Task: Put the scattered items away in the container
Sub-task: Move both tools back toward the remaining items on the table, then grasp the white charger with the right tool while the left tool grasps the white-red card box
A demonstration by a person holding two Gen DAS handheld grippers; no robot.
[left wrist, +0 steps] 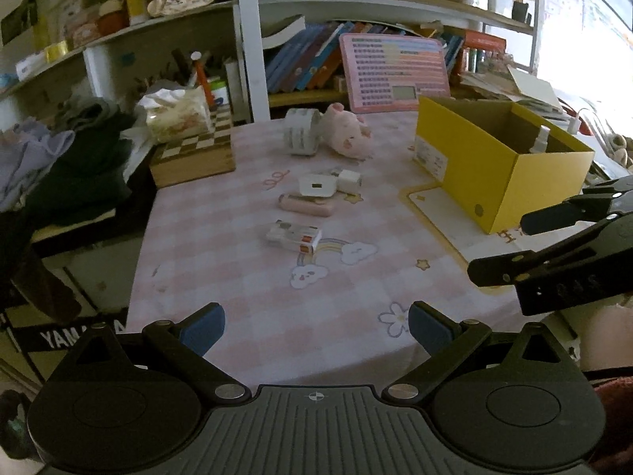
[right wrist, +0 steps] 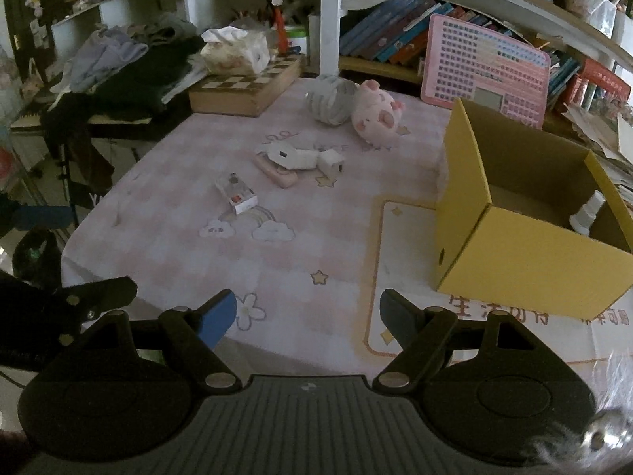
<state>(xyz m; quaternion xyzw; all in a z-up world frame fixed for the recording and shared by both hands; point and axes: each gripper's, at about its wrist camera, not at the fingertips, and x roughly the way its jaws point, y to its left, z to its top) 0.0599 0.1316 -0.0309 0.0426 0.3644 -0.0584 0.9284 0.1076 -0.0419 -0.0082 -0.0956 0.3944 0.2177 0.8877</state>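
A yellow cardboard box (left wrist: 502, 166) (right wrist: 526, 257) stands open on the right of the table, with a small white spray bottle (right wrist: 587, 213) inside. Scattered mid-table lie a small white carton (left wrist: 293, 236) (right wrist: 236, 193), a pink case (left wrist: 305, 204) (right wrist: 277, 172), white chargers (left wrist: 316, 185) (right wrist: 300, 157), a pink plush pig (left wrist: 346, 130) (right wrist: 376, 114) and a grey striped roll (left wrist: 301, 131) (right wrist: 330, 99). My left gripper (left wrist: 316, 326) is open over the near table edge, nothing between its blue pads. My right gripper (right wrist: 308, 316) is open too and holds nothing, near the box's front corner.
A checkered wooden box (left wrist: 194, 154) with a tissue pack (right wrist: 235, 49) sits at the back left, clothes (right wrist: 130, 63) piled beyond it. A pink board (left wrist: 395, 73) leans on shelves of books behind. The right gripper's fingers (left wrist: 554, 237) show at the left view's right edge.
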